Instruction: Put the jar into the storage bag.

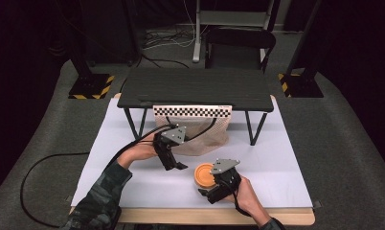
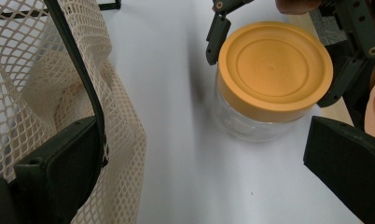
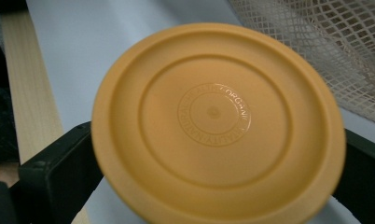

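Cream netting fills the left of what I see: a mesh bag (image 1: 200, 132) hangs from the front edge of the small dark table (image 1: 195, 88) and slumps onto the white sheet (image 1: 133, 182) below. In the left gripper view the bag (image 2: 41, 88) bunches right up against my left gripper (image 2: 195, 172). Its jaws stand wide apart with nothing between them but bare sheet, though one jaw lies against the netting and a black cord (image 2: 78, 70) of the bag runs down across it. From the high view I find that gripper (image 1: 174, 162) just in front of the bag, tilted down toward the sheet, the person's left hand (image 1: 140, 152) behind it.

Moving right, the jar (image 1: 205, 176) stands upright on the sheet, near the front edge, just beside the bag's lower corner. It has a clear body (image 2: 241, 123) and an orange lid (image 2: 274, 67) that is on and sits level.

My right gripper (image 1: 210, 184) is at the jar. In the right gripper view the lid (image 3: 218, 126) lies squarely between the two jaws, which close in on the jar from either side beneath the lid's rim. The left gripper view shows that gripper (image 2: 274, 51) flanking the jar below the lid. I read it as gripping the jar. The person's right hand (image 1: 245, 194) holds it from the near edge.
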A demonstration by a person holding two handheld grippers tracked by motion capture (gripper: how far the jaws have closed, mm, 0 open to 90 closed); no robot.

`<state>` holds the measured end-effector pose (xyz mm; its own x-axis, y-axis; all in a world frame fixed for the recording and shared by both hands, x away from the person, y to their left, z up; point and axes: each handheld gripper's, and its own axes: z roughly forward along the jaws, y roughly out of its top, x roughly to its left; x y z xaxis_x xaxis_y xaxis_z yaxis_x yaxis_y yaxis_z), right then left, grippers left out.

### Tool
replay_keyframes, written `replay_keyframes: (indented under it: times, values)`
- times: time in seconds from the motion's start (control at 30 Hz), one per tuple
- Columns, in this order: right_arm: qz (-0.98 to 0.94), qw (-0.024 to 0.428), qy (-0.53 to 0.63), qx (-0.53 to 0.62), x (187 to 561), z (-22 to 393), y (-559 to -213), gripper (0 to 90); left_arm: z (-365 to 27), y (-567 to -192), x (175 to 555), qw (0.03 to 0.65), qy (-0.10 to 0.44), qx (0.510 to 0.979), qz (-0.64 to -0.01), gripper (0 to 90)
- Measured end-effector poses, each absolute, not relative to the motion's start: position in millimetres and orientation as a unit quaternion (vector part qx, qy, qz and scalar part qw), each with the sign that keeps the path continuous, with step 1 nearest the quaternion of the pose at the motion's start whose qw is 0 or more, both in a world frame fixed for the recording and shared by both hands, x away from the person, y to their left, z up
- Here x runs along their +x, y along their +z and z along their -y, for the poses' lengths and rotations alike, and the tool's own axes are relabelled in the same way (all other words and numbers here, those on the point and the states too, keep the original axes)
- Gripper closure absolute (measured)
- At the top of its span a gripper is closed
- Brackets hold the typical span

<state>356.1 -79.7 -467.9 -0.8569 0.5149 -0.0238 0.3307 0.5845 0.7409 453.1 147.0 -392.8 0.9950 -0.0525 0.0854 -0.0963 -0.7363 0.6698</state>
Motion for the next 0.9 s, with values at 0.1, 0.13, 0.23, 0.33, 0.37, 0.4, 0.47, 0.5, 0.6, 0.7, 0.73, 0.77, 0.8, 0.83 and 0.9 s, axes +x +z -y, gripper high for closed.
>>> replay_keyframes:
  times: [0.1,0.13,0.23,0.33,0.37,0.4,0.47,0.5,0.6,0.7,0.73,0.77,0.8,0.83,0.9]
  values:
    - [-0.884,0.118,0.383,0.240,357.7,77.3,-472.2,0.0,-147.1,-392.5,452.8,0.361,0.031,0.931,0.041,0.0]
    - [-0.884,0.118,0.383,0.241,358.1,76.6,-473.8,0.0,-147.1,-392.4,452.7,0.361,0.031,0.931,0.041,0.0]
    - [-0.883,0.123,0.383,0.244,358.8,77.1,-474.4,0.0,-146.9,-392.6,452.8,0.360,0.032,0.931,0.041,0.0]
    - [-0.881,0.122,0.386,0.247,360.1,78.5,-475.1,0.0,-146.8,-392.8,452.8,0.361,0.031,0.931,0.039,0.0]
    - [-0.881,0.122,0.386,0.246,360.3,78.5,-475.3,0.0,-146.7,-392.8,452.8,0.361,0.031,0.931,0.039,0.0]
    - [-0.881,0.123,0.386,0.247,360.1,78.4,-475.7,0.0,-146.7,-392.8,452.9,0.360,0.031,0.932,0.040,0.0]
    - [-0.881,0.120,0.388,0.245,359.7,77.8,-476.2,3.5,-146.8,-392.7,452.8,0.360,0.031,0.932,0.040,0.0]
    - [-0.881,0.119,0.388,0.244,359.5,77.3,-476.4,5.8,-146.8,-392.7,452.7,0.361,0.031,0.931,0.039,0.0]
    - [-0.884,0.116,0.385,0.239,359.3,75.5,-478.1,8.9,-146.9,-392.7,452.6,0.360,0.031,0.932,0.040,0.0]
    - [-0.884,0.112,0.386,0.238,359.9,76.1,-477.6,9.2,-147.1,-392.4,452.7,0.360,0.031,0.932,0.041,0.0]
    - [-0.884,0.113,0.386,0.238,359.7,76.0,-477.7,9.2,-147.1,-392.5,452.7,0.360,0.031,0.932,0.041,0.0]
    - [-0.884,0.113,0.387,0.238,359.9,76.1,-477.7,9.3,-147.0,-392.5,452.7,0.360,0.031,0.932,0.041,0.0]
    - [-0.883,0.112,0.388,0.239,360.2,76.3,-477.7,9.3,-147.1,-392.5,452.7,0.360,0.031,0.932,0.041,0.0]
    - [-0.883,0.112,0.388,0.239,360.4,76.4,-477.8,9.4,-147.2,-392.4,452.6,0.360,0.030,0.931,0.041,0.0]
    - [-0.883,0.115,0.386,0.238,360.3,76.1,-477.4,9.4,-147.3,-392.2,452.4,0.360,0.030,0.931,0.041,0.0]
